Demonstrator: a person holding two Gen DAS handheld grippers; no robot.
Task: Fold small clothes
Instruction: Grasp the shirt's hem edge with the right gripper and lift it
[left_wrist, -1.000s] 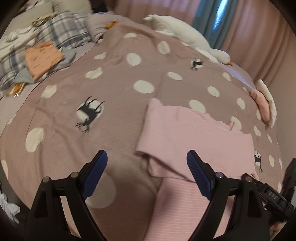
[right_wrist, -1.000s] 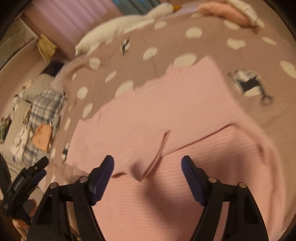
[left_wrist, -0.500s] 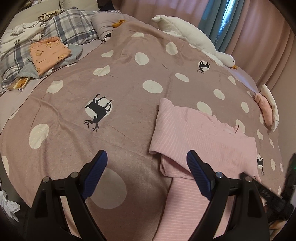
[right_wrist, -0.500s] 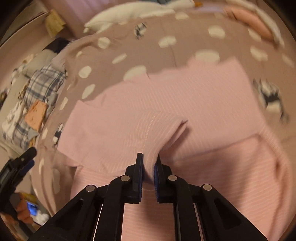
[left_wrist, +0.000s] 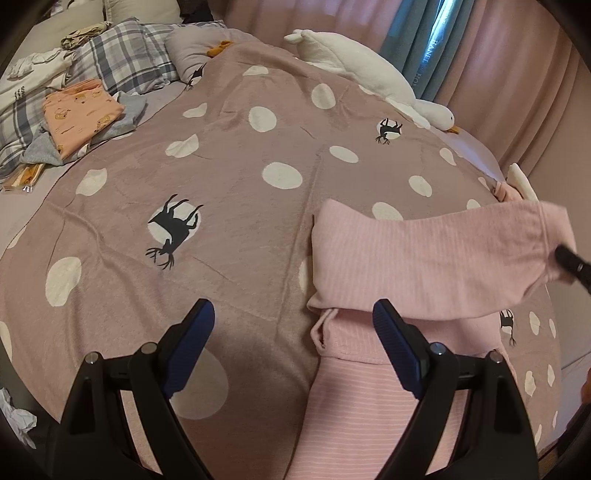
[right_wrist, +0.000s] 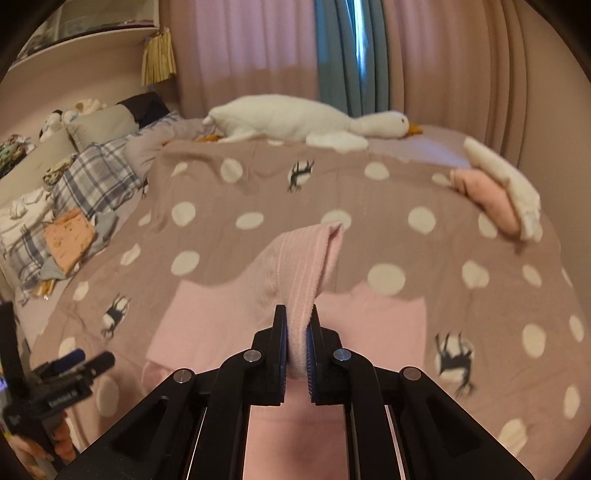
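A small pink ribbed top (left_wrist: 388, 369) lies on the spotted mauve blanket (left_wrist: 229, 177). My right gripper (right_wrist: 297, 332) is shut on its sleeve (right_wrist: 306, 266) and holds it lifted above the top's body (right_wrist: 229, 325). In the left wrist view the raised sleeve (left_wrist: 424, 258) stretches to the right, where the right gripper's tip (left_wrist: 570, 260) pinches its cuff. My left gripper (left_wrist: 293, 347) is open and empty, hovering over the top's left edge; it also shows in the right wrist view (right_wrist: 74, 365).
A white plush goose (right_wrist: 303, 122) lies along the far edge of the bed. A folded orange garment (left_wrist: 79, 114) and plaid bedding (left_wrist: 122, 62) sit at the far left. Pink and cream folded clothes (right_wrist: 495, 192) lie at the right edge.
My right gripper closed on the sleeve, then lifted it up and across to the right. The left gripper stayed open and shifted slightly.
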